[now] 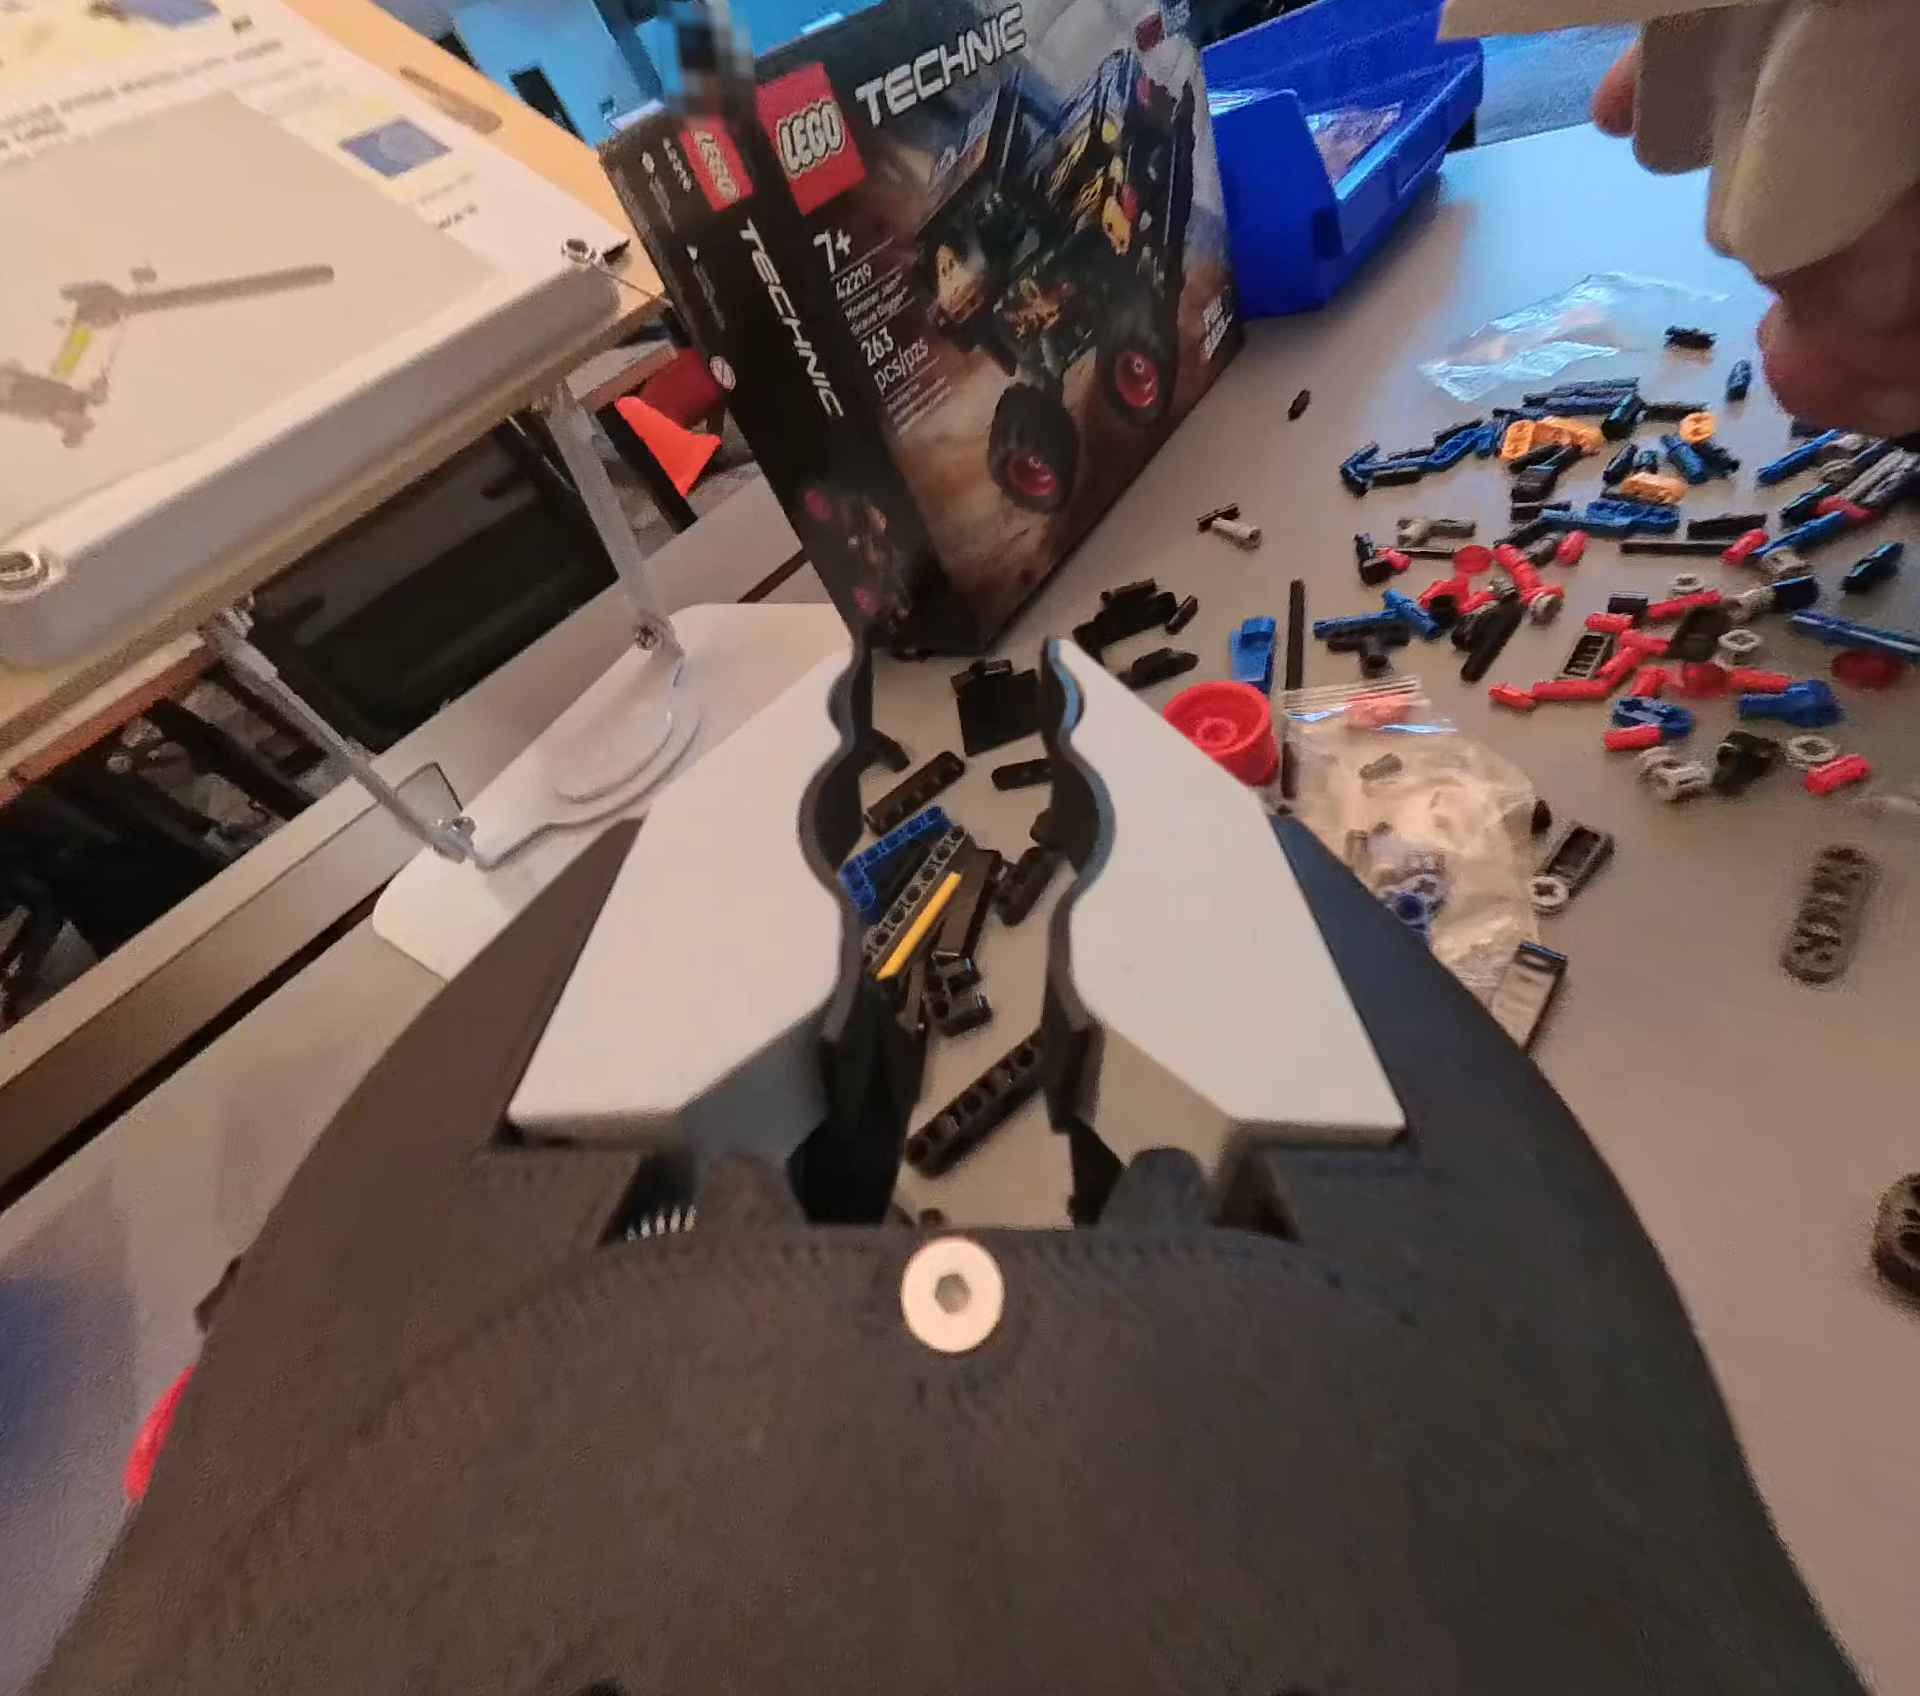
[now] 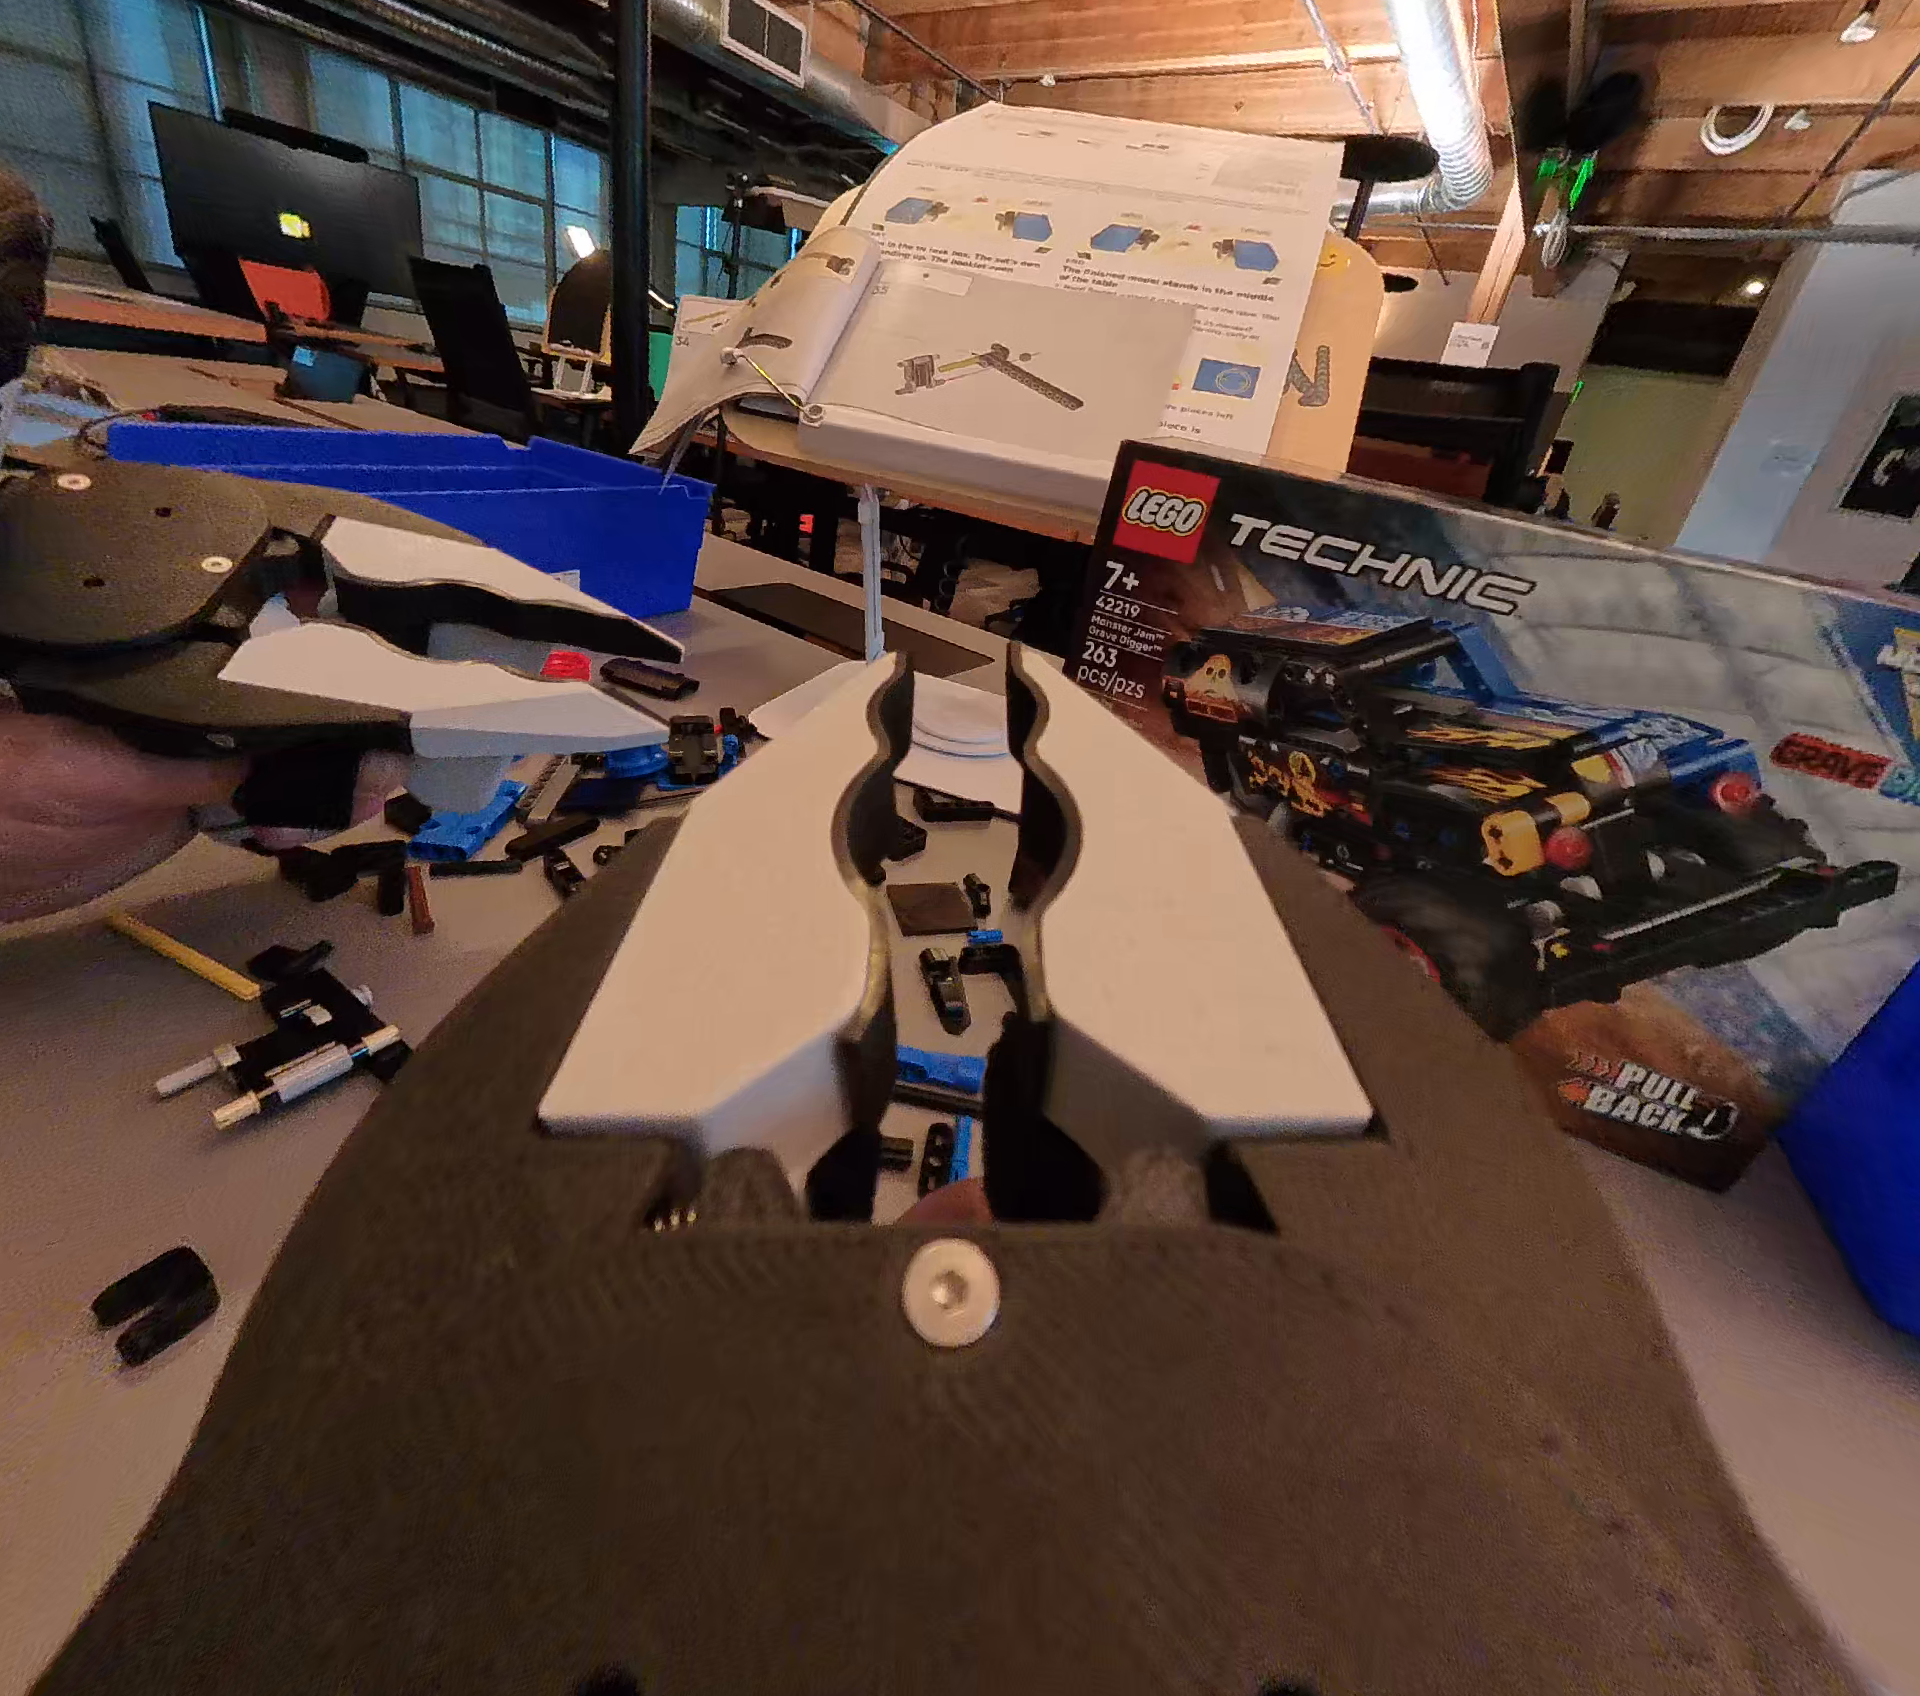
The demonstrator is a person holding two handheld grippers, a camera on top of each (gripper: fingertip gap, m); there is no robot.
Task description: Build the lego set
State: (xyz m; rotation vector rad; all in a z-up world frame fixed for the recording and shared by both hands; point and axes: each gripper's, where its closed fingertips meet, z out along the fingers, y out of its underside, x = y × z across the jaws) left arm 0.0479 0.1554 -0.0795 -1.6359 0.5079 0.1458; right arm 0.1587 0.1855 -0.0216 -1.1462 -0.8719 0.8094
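Left gripper [image 1: 956, 659] hovering over black pieces, jaws parted, nothing held. Right gripper [image 2: 961, 659] likewise apart, empty. Loose lego pieces [image 1: 1621, 566] scattered across table [image 1: 1714, 1127]; set box [image 1: 966, 296] upright near far edge.

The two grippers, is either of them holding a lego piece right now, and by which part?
Nothing is held. The left gripper and the right gripper are both open, with only loose lego pieces on the table showing between their fingers.

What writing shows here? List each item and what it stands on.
I don't copy out writing; here is what bears it.
Set box: logo, title, numbers, legible.
Instruction booklet: page numbers, tiny.
Printed sheet behind it: paragraphs, blurred.
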